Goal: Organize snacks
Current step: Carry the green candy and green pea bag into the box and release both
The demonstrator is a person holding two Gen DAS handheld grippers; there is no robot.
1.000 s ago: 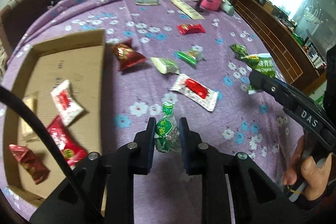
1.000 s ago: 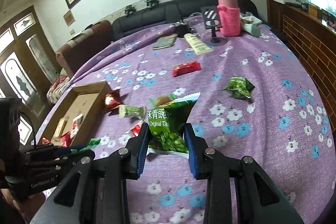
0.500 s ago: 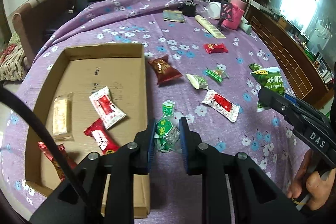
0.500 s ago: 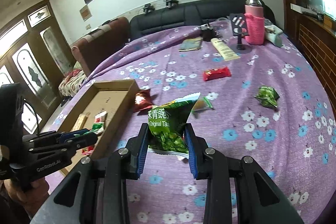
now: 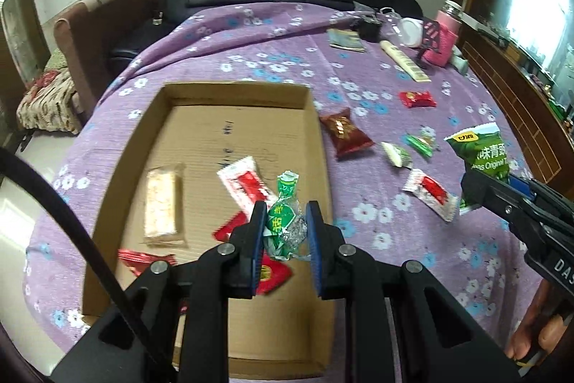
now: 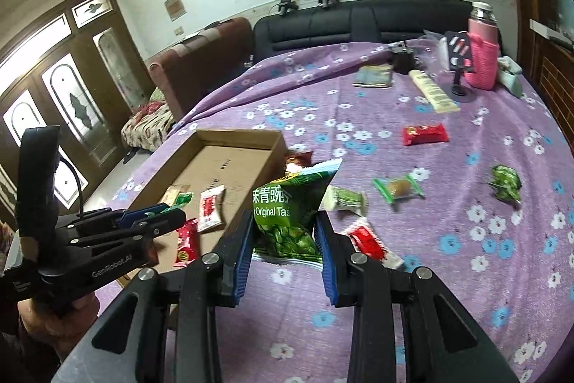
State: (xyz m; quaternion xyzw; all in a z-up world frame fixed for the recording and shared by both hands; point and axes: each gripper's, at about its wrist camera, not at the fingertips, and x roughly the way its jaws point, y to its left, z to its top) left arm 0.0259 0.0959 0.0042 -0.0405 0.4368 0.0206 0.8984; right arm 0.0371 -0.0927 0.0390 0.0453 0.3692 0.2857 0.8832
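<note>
My left gripper (image 5: 285, 228) is shut on a small green-wrapped candy (image 5: 283, 221) and hangs over the right side of the open cardboard box (image 5: 236, 96). Inside the box lie a pale bar (image 5: 161, 200), a white-and-red packet (image 5: 247, 185) and red packets (image 5: 272, 271). My right gripper (image 6: 283, 239) is shut on a green pea snack bag (image 6: 290, 207), held above the purple cloth just right of the box (image 6: 236, 135). In the right wrist view the left gripper (image 6: 168, 214) shows over the box. The right gripper's bag (image 5: 480, 153) appears at the right of the left wrist view.
Loose snacks lie on the flowered purple cloth: a dark red bag (image 5: 344, 131), a red packet (image 5: 418, 98), a white-and-red packet (image 5: 430, 192), small green candies (image 6: 396, 187) and a green pack (image 6: 506, 183). A pink flask (image 6: 482, 52), phone stand (image 6: 461, 67) and tube (image 6: 434, 92) stand at the back.
Both grippers have moved left with their snacks. The left one now hangs over the box instead of over the cloth, and the right one has come close beside the box.
</note>
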